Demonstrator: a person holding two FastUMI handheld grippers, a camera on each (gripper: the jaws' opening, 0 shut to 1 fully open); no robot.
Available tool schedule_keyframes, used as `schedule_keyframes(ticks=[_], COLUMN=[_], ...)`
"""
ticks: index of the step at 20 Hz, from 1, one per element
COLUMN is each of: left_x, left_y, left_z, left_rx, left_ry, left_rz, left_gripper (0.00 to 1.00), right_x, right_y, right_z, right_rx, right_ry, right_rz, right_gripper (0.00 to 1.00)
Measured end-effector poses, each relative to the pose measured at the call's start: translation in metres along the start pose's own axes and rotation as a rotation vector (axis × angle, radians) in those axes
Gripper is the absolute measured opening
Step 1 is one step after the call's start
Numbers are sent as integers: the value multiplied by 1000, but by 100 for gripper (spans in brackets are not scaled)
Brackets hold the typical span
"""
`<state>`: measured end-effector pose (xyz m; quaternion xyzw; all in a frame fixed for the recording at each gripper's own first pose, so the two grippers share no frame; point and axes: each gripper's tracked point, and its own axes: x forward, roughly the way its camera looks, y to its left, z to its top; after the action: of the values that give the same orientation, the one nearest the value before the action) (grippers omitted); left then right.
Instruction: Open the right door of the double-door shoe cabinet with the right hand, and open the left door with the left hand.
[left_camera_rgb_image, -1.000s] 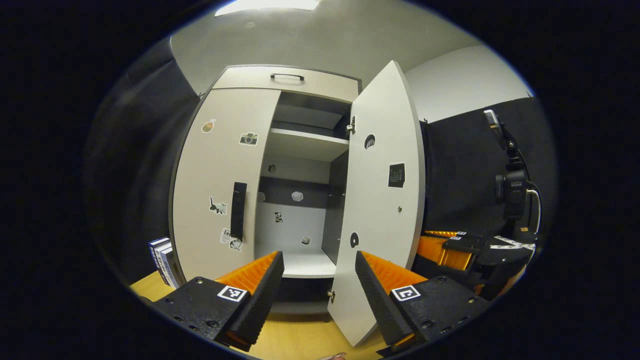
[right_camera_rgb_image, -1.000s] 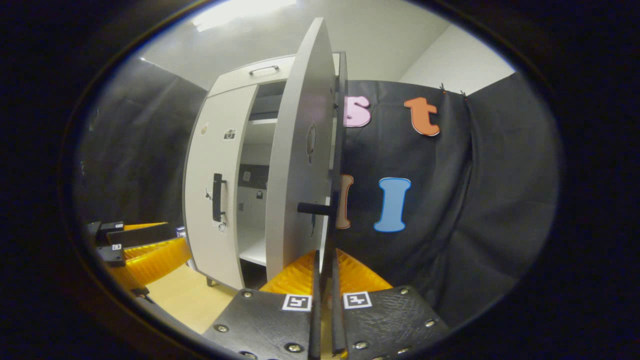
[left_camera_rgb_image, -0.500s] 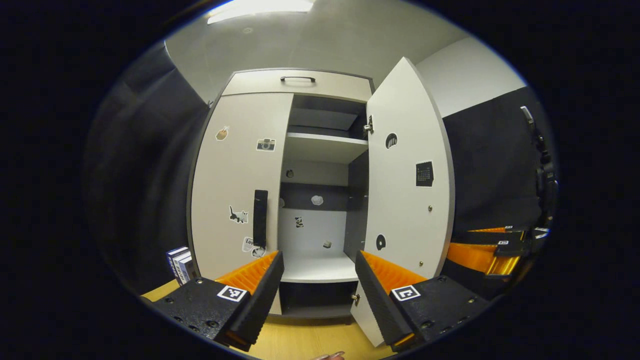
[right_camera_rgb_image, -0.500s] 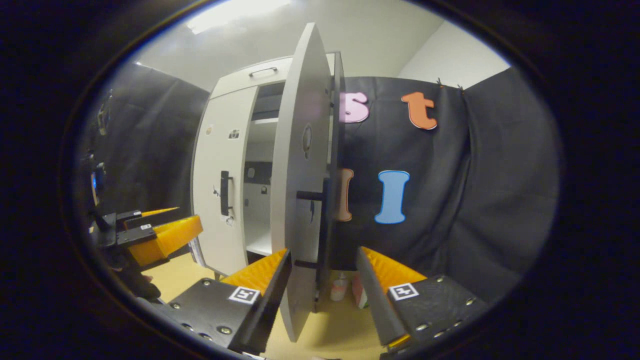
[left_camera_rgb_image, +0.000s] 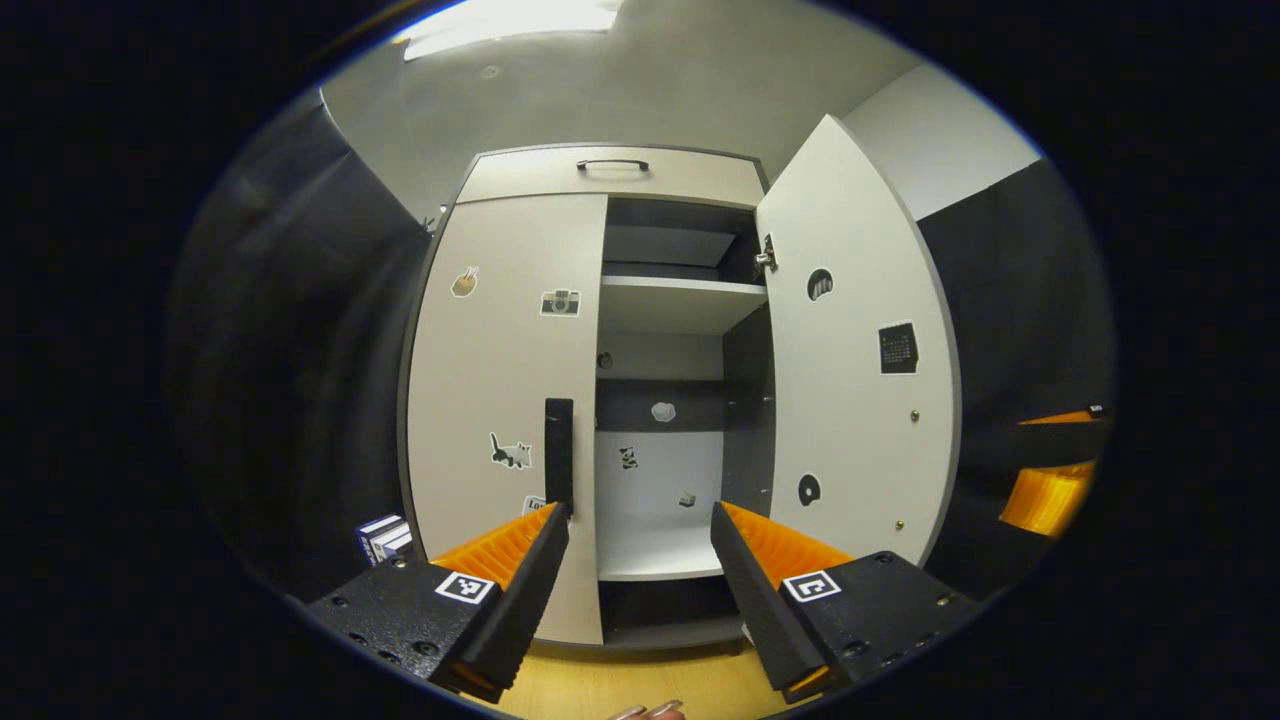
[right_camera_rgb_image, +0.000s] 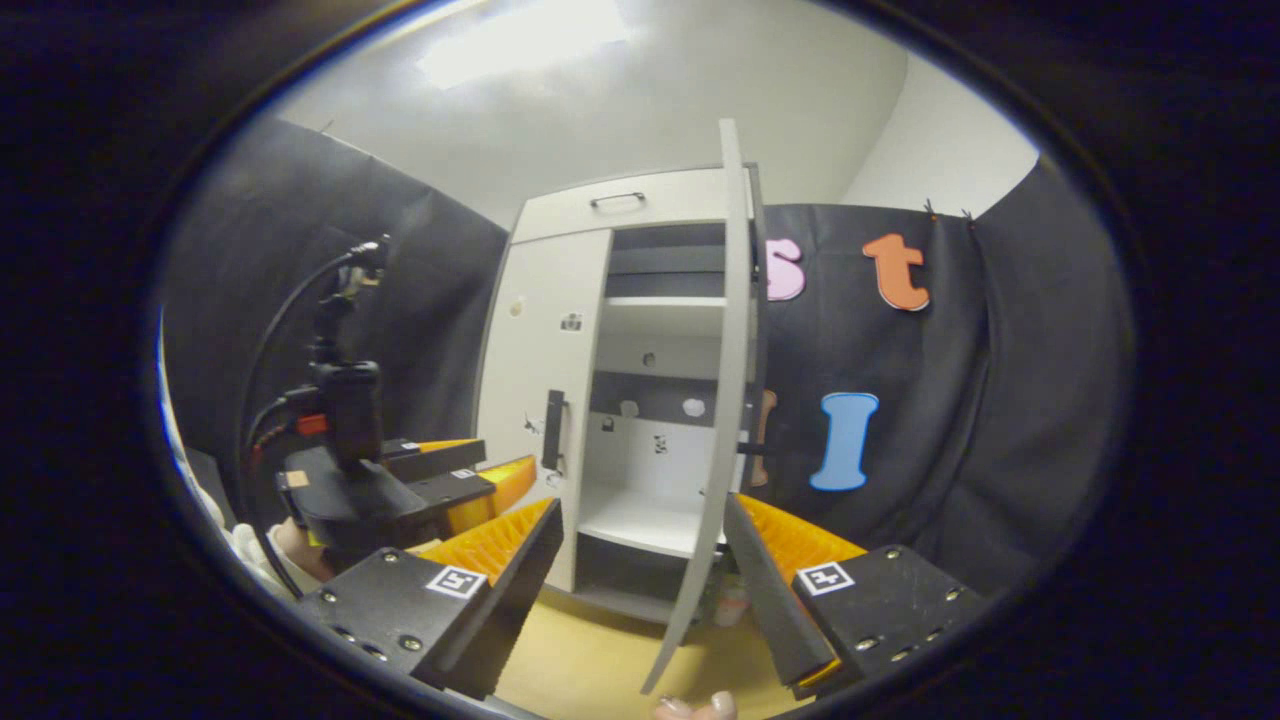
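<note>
The left gripper (left_camera_rgb_image: 638, 555) has its fingers spread wide with nothing between them, facing the shoe cabinet (left_camera_rgb_image: 610, 175) from the front, apart from it. Its left finger (left_camera_rgb_image: 505, 560) lines up just below the dark vertical handle (left_camera_rgb_image: 558, 455) of the left door (left_camera_rgb_image: 505, 400), which is closed flat against the cabinet; a gap separates the fingertip from the handle. Open floor (left_camera_rgb_image: 620, 685) lies between the gripper and the cabinet's base. A stack of books (left_camera_rgb_image: 383, 537) stands by the cabinet's lower left corner.

The right gripper (right_camera_rgb_image: 640, 560) is also spread wide and holds nothing. The right door (right_camera_rgb_image: 722, 400) is swung out, seen edge-on in the right gripper view, its free edge hanging between the two fingers without touching either. Its handle (right_camera_rgb_image: 752, 450) projects from the far face. The cabinet's interior shelves (left_camera_rgb_image: 680, 295) are exposed. In the right gripper view the left gripper (right_camera_rgb_image: 455, 475) sits off to the left, short of the left door.
</note>
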<state>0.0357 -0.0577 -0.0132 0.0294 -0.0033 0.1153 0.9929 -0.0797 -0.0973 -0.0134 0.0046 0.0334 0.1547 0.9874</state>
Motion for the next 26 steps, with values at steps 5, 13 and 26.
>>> schedule_keyframes(ticks=[5,13,26], left_x=[43,114,173], left_y=[38,73,91], left_z=[3,-8,-38], left_rx=[1,-32,-68], left_ry=[-19,-59,-22], left_rz=[-59,-124,-77], left_gripper=[89,97,81], right_x=[32,85,120], right_y=[42,73,65], right_z=[-3,-17,-40], right_rx=[-24,-20,-13], right_ry=[18,47,98], right_rz=[13,-52,-133], right_gripper=[96,97,97])
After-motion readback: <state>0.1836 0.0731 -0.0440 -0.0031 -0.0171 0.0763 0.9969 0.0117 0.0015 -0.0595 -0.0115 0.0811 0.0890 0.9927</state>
